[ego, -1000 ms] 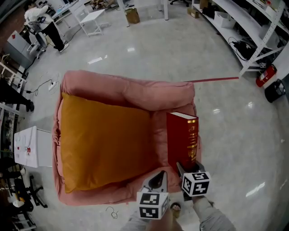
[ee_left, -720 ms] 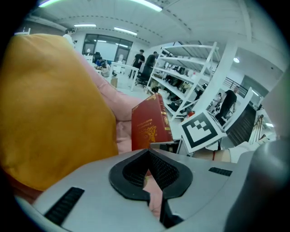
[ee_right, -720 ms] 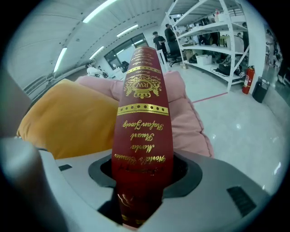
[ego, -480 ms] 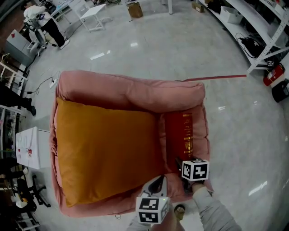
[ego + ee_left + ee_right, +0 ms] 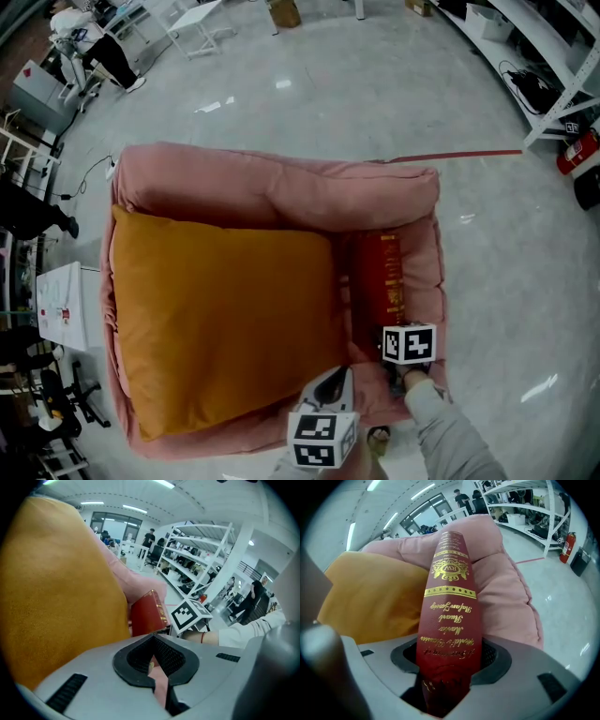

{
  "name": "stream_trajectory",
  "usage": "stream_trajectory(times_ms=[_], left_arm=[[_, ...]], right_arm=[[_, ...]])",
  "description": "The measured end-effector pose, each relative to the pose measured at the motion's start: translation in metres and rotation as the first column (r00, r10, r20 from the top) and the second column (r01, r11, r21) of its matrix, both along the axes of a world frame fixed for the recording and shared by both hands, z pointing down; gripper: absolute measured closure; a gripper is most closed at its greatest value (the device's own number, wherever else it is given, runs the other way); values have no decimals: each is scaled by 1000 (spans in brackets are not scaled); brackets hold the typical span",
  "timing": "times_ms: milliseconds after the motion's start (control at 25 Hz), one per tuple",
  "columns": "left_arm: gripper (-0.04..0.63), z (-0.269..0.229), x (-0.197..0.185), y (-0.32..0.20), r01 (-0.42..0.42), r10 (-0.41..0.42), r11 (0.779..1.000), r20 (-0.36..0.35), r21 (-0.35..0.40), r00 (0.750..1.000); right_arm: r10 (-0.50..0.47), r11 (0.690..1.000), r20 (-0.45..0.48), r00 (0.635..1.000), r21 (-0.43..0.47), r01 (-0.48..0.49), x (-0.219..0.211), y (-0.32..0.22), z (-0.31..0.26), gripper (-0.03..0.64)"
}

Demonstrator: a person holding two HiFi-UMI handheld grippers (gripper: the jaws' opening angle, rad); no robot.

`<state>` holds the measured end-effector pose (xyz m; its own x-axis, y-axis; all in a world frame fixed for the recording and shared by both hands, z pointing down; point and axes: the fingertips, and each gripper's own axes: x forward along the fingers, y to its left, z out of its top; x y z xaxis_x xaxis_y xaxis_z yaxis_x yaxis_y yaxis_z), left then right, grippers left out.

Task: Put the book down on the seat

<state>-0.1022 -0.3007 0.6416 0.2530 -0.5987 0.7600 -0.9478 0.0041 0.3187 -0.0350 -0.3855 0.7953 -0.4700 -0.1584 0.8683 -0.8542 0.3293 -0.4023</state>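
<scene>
Two hand-held grippers in view, only one loaded. Clamped between the jaws of the right hand-held gripper: near end of a red hardback book, gold-lettered spine uppermost, running straight out ahead of the jaws. Just left of that gripper, orange cushion; just right of it, padded arm of the pink armchair; beneath and ahead, a narrow strip of seat between the two. Seems to stand on edge in that slot, low among the upholstery; contact with the seat not readable from any view. Off to the left and slightly behind, left hand-held gripper: jaws drawn together, holding nothing, only pink fabric glimpsed through the slit.

Judged as the lowering stage, close to done. To finish well:

- Hold the squeeze firm until feeling the weight taken from below.
- Lower the near end gently, following the slot rather than shoving into the cushion on the left.
- Decide early between leaving it on edge, propped by cushion and arm, and rolling the wrist to lay one cover flat.
- Part the jaws slowly, just past the thickness of the covers.
- Draw straight back and up, avoiding any snag on the boards.
- Leave the left hand-held gripper clear, or bring it alongside to steady the spine against toppling.
</scene>
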Motion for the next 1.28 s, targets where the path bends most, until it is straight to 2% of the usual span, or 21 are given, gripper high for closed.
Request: stream_trajectory(times_ms=[200, 440, 600, 880, 1160, 1200, 1240, 1280], left_arm=[[589, -2, 4, 0, -1, 1, 1000, -16, -3, 1000], [589, -5, 7, -1, -5, 6, 1000, -12, 20, 1000], [589, -9, 5, 5, -10, 10, 1000, -3, 30, 1000], [590, -25, 8, 16, -14, 15, 999, -9, 50, 1000], [590, -47, 13, 22, -15, 14, 996, 6, 89, 1000], [589, -50, 15, 24, -17, 16, 995, 8, 96, 1000], [589, -53, 16, 26, -20, 19, 995, 11, 102, 1000], [590, -56, 18, 29, -23, 21, 994, 13, 107, 1000]], right_arm=[[-57, 996, -98, 994, 69, 63, 12, -6, -3, 362], [-25, 989, -193, 981, 138, 53, 43, -13, -10, 337], [2, 987, -210, 978, 160, 32, 61, -11, -20, 336], [30, 974, -135, 990, 228, 2, 67, 1, -58, 336], [89, 939, -9, 996, 334, -81, 67, 15, -117, 340], [100, 931, -11, 995, 353, -90, 70, 18, -126, 355], [110, 922, -21, 994, 376, -94, 75, 21, -134, 413], [116, 913, -31, 993, 398, -94, 79, 25, -142, 499]])
